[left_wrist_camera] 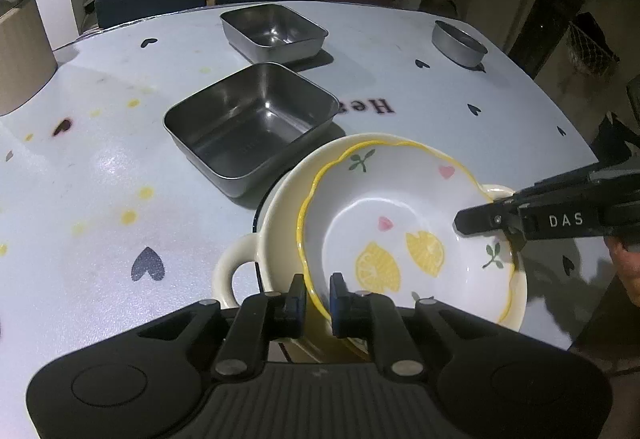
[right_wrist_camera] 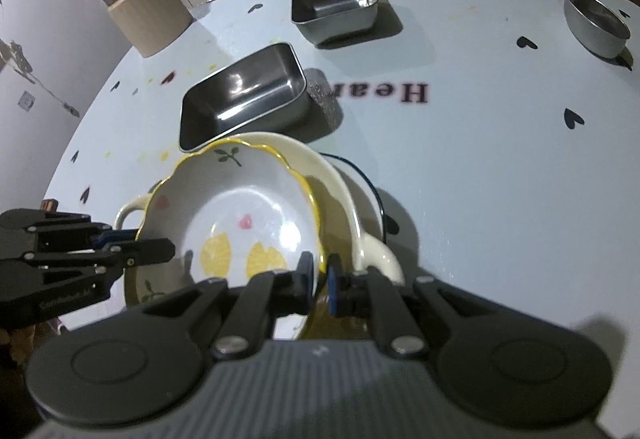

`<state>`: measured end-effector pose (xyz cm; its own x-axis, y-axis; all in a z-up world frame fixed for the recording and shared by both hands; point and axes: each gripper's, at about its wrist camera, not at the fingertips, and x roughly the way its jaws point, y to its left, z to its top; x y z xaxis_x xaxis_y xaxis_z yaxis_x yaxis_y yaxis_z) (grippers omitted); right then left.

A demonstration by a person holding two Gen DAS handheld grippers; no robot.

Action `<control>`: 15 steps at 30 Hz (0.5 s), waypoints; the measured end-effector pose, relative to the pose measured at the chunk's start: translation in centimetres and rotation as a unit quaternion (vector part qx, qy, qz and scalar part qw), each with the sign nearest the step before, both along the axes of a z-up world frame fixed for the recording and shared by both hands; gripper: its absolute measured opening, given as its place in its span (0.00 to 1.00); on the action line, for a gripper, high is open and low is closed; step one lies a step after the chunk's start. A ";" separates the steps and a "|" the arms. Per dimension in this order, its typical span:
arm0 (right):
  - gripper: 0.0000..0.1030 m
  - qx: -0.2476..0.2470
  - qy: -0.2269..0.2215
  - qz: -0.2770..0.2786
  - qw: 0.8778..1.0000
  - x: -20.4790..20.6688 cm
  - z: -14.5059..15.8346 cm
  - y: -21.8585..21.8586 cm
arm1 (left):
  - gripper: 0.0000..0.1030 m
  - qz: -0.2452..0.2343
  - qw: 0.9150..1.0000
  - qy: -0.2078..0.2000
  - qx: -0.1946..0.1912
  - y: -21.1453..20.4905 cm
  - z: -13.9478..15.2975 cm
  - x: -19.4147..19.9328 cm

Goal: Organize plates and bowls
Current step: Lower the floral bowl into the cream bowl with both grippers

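Left hand-held gripper [left_wrist_camera: 318,297] pinches the near rim of the lemon plate [left_wrist_camera: 404,235], fingers closed on its yellow edge. That plate sits tilted in the cream handled bowl [left_wrist_camera: 276,223] on the counter [left_wrist_camera: 100,179], just before a square steel tray [left_wrist_camera: 250,123].

From the right wrist, the right hand-held gripper [right_wrist_camera: 320,281] clamps the plate's opposite rim, fingers nearly together; a round steel bowl [right_wrist_camera: 596,21] stands well apart.

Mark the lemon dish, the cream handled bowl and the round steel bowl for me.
lemon dish [left_wrist_camera: 400,223]: left wrist view, inner floor.
cream handled bowl [left_wrist_camera: 228,275]: left wrist view, near handle.
round steel bowl [right_wrist_camera: 596,27]: right wrist view, inside wall.
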<state>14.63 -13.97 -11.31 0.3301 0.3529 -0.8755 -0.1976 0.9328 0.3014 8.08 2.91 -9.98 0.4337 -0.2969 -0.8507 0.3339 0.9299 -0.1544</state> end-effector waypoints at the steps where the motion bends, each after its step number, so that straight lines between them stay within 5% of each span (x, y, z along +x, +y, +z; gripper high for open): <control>1: 0.09 -0.003 0.000 0.000 1.000 0.0 -0.1 0.1 | 0.13 -0.001 1.000 -0.001 0.001 0.0 0.0 0.0; 15: 0.10 -0.005 0.004 -0.003 1.000 0.0 0.1 0.0 | 0.15 -0.008 1.000 0.004 0.006 -0.1 0.1 -0.1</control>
